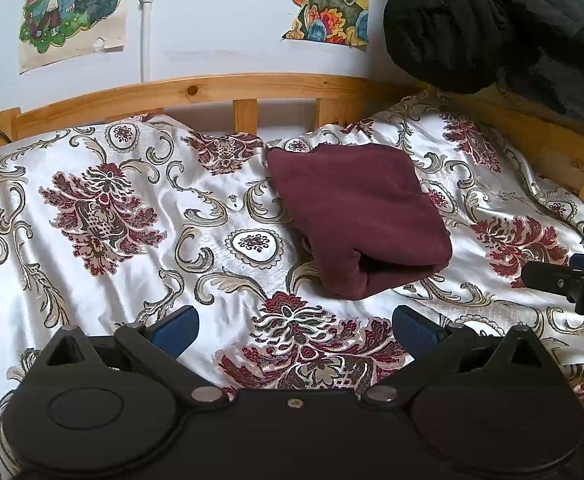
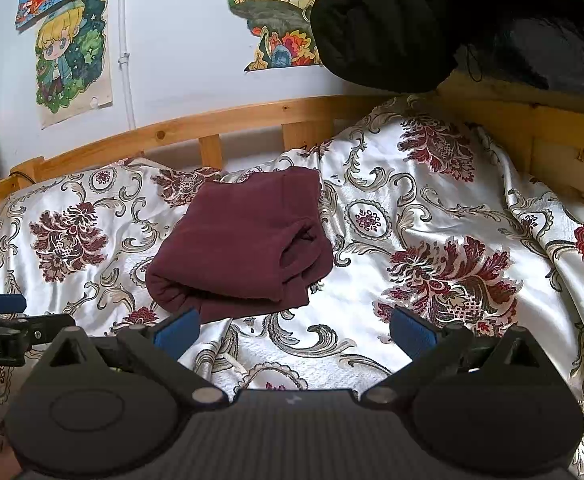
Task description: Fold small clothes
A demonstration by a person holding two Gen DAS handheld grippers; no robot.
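A maroon garment (image 1: 356, 216) lies folded into a compact rectangle on the floral bedspread (image 1: 112, 208). In the right wrist view it (image 2: 244, 248) sits left of centre, its folded edges facing me. My left gripper (image 1: 296, 330) is open and empty, a short way in front of the garment. My right gripper (image 2: 294, 330) is open and empty, just short of the garment's near edge. The right gripper's tips show at the right edge of the left wrist view (image 1: 572, 276). The left gripper shows at the left edge of the right wrist view (image 2: 8, 320).
A wooden bed rail (image 1: 212, 92) runs along the back and the right side (image 2: 552, 148). A black padded jacket (image 1: 492, 28) hangs over the rail at the upper right. Drawings (image 1: 72, 8) are stuck on the white wall behind.
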